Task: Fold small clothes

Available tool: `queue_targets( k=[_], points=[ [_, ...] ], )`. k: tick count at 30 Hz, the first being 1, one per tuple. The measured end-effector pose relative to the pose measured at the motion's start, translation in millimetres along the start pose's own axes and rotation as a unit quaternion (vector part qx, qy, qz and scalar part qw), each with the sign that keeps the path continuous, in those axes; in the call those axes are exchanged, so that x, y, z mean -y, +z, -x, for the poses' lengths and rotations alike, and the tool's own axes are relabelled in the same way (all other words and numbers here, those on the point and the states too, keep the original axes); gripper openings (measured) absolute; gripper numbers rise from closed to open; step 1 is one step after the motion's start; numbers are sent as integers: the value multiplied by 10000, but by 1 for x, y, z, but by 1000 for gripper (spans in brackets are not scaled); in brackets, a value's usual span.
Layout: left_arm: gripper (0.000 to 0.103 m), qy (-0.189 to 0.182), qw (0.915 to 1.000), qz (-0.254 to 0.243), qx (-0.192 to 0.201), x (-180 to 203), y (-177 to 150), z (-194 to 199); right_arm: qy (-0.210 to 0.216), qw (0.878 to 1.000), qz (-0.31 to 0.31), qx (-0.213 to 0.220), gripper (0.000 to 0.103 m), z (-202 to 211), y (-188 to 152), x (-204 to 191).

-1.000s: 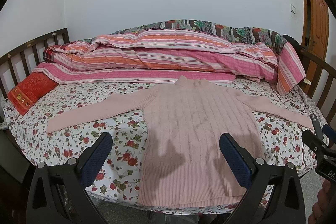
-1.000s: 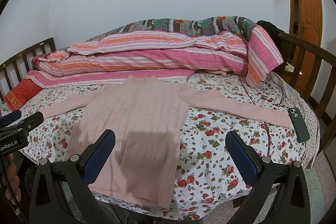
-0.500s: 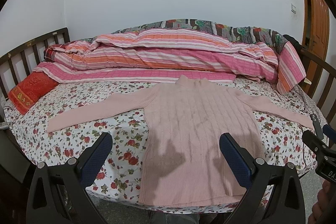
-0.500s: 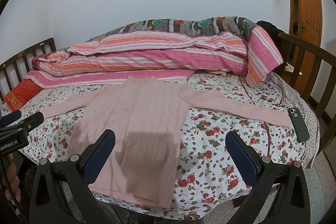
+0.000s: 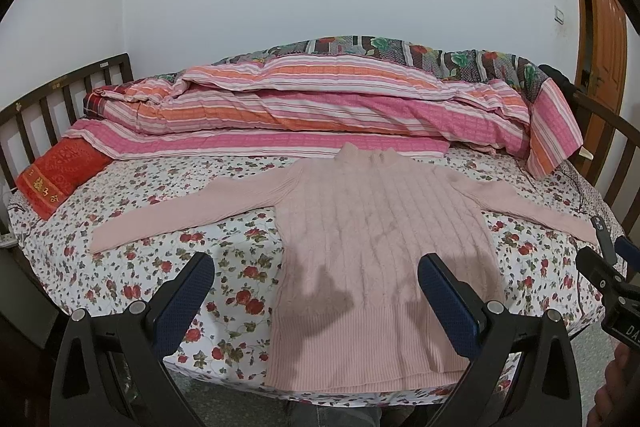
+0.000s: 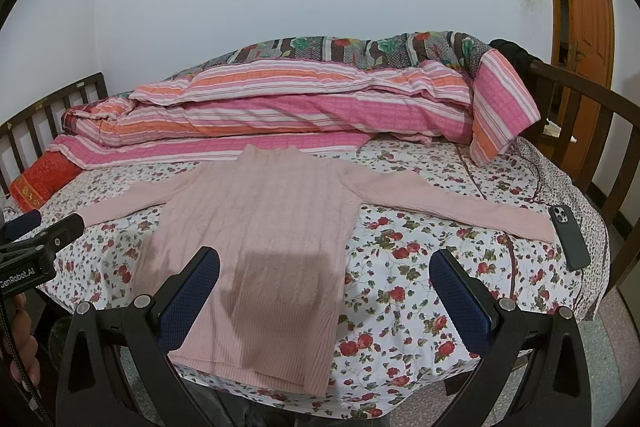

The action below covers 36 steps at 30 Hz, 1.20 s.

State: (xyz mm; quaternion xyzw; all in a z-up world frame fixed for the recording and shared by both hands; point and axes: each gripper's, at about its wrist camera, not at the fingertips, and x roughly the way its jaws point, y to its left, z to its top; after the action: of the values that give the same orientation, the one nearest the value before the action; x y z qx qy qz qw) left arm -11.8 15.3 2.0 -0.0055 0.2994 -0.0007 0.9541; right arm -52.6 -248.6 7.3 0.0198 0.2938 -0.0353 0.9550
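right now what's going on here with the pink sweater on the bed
A person holds a gripper in each hand over a pink sweater spread flat on the floral sheet, sleeves out to both sides. The left gripper and right gripper are both open and touching nothing. No fold is made yet. A phone lies by the right cuff.

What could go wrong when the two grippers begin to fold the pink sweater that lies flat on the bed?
1. The phone lies right at the cuff of the sweater's outstretched sleeve. Lifting that sleeve with the right gripper might drag or knock the phone toward the bed's edge.
2. The sweater's hem hangs at the near edge of the floral sheet. A pull by the left gripper toward the person could slide the garment off the bed.
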Motion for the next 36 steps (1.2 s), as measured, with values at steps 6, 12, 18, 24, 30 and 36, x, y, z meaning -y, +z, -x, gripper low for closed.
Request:
queue_targets(
  k=[6,12,18,24,30,36],
  points=[
    [103,-6,10000,-1,-5,-3,0,-1,8,10000,54,10,103,-3,-2,-4],
    [103,-27,9999,48,-132,-15,-3,-25,13,9998,192,1,103,-20,-6,-7],
    [102,-154,9985,408,-325,-44,-13,-67,75,9997,212,-104,103,-54,-15,-4],
    [101,-89,9918,1127,-598,-109,-43,-124,65,9992,321,-224,103,-96,-39,1],
    [100,376,9737,2126,-727,-200,-60,-157,269,9968,65,-752,103,-142,-47,7],
    [98,513,9460,3166,-477,-286,-69,-182,384,9955,232,-840,103,-164,-40,-5]
  ],
)
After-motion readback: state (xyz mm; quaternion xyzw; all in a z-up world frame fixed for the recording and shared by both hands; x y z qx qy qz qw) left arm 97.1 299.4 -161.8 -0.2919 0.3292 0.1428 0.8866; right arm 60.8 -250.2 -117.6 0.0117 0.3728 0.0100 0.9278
